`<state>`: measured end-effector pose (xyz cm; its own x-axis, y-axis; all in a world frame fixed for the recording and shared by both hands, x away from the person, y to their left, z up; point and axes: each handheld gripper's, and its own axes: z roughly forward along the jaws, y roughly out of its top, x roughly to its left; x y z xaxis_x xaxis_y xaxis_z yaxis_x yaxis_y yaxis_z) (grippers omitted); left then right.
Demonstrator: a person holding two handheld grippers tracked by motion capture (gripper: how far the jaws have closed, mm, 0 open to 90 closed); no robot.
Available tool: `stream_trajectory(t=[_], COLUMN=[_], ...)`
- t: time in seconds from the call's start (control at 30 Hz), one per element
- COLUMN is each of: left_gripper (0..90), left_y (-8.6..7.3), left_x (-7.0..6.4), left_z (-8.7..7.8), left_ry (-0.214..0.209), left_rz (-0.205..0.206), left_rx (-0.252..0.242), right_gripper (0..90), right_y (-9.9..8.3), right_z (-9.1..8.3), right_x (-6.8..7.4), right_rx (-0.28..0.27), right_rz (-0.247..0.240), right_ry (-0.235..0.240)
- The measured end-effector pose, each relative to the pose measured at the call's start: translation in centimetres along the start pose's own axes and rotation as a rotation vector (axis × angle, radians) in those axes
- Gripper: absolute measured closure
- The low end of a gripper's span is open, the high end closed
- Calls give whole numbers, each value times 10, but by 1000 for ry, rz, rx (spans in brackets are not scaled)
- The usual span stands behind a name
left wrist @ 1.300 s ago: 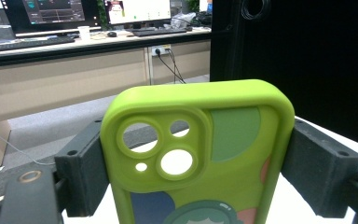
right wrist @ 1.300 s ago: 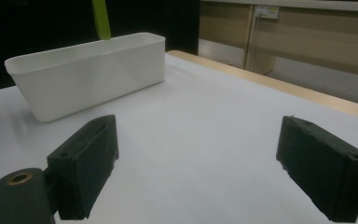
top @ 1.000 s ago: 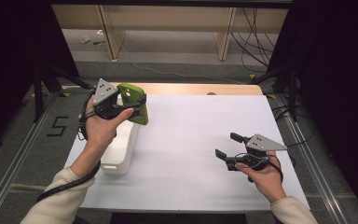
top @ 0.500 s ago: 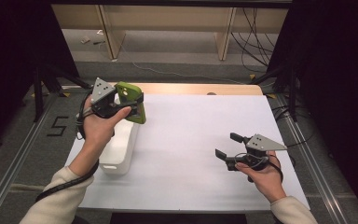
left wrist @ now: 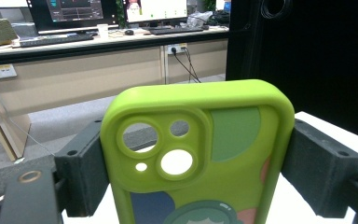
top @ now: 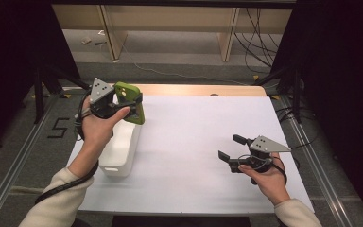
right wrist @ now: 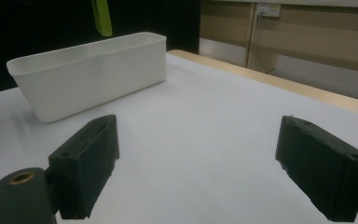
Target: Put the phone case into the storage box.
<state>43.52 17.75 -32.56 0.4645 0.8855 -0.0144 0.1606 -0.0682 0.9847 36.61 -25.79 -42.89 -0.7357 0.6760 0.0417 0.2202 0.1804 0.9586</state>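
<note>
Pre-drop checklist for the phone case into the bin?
1. Left gripper clamped on the phone case: ok, fingers press both edges.
2. Case above the bin: ok, over its far end.
3. Bin upright and open: ok.
4. Bin interior free: cannot tell, the hand covers part of it.
5. Right gripper out of the way: ok, open, low over the table, well away from the bin.

The lower part of the green phone case (left wrist: 200, 158) is cut off by the bottom edge of the left gripper view. In the high view, part of the white bin (top: 123, 151) is hidden behind the left hand (top: 97, 127).
</note>
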Motion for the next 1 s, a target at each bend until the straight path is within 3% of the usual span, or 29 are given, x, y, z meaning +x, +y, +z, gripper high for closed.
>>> stream_trajectory(t=[1.0], left_gripper=[163], left_y=[5], left_x=[14], left_z=[0], left_ry=[29], left_rz=[-7], left_rx=[-8], right_gripper=[143], right_y=[0], right_z=[-1], right_x=[-1], right_rx=[-2], right_rz=[9], right_ry=[-9])
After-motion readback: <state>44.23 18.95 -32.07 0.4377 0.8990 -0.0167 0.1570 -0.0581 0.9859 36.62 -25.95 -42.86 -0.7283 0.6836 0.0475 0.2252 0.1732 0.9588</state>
